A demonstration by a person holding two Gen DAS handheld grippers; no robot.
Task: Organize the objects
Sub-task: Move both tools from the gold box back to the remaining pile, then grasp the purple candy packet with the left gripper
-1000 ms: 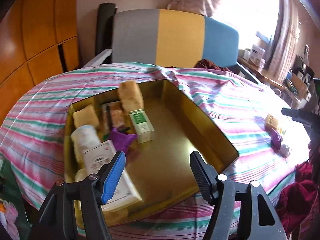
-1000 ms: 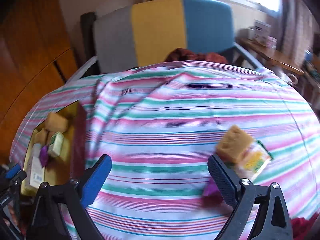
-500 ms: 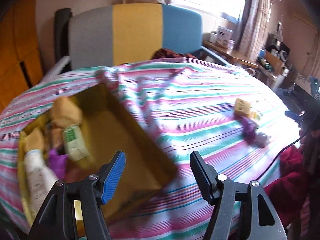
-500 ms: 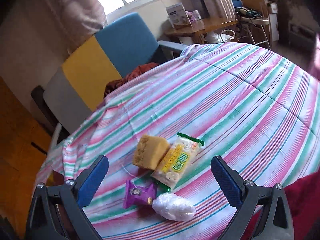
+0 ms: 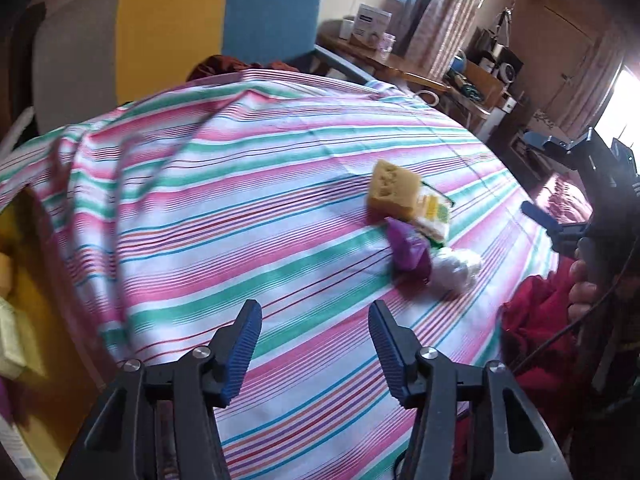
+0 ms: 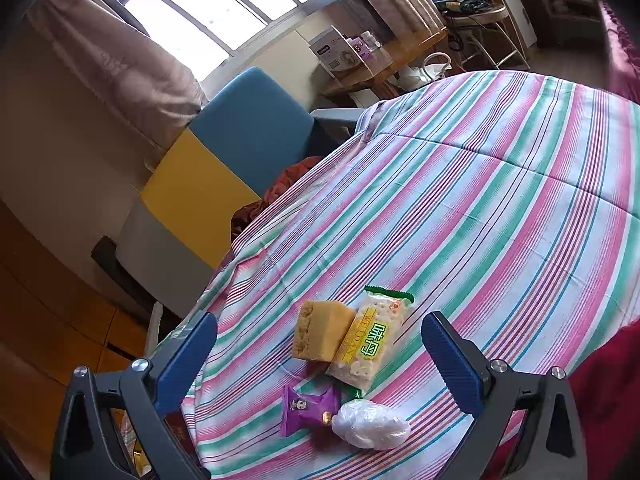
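Four small items lie grouped on the striped tablecloth: a yellow sponge, a yellow-green cracker packet, a purple sachet and a crumpled white plastic bag. My left gripper hovers over bare cloth short of them, its jaws closing on nothing. In the right wrist view my right gripper stands wide open just above the sponge, packet, sachet and bag, touching none. A yellow box holding sorted things shows at the left edge.
A chair with a grey, yellow and blue back stands behind the table. A dark red cloth hangs at the near right edge, beside a hand. A cluttered wooden side table is further back.
The left gripper swung right, from over the yellow box to the cloth near the loose items, and its jaws narrowed. The right gripper rolled and closed in on the group.
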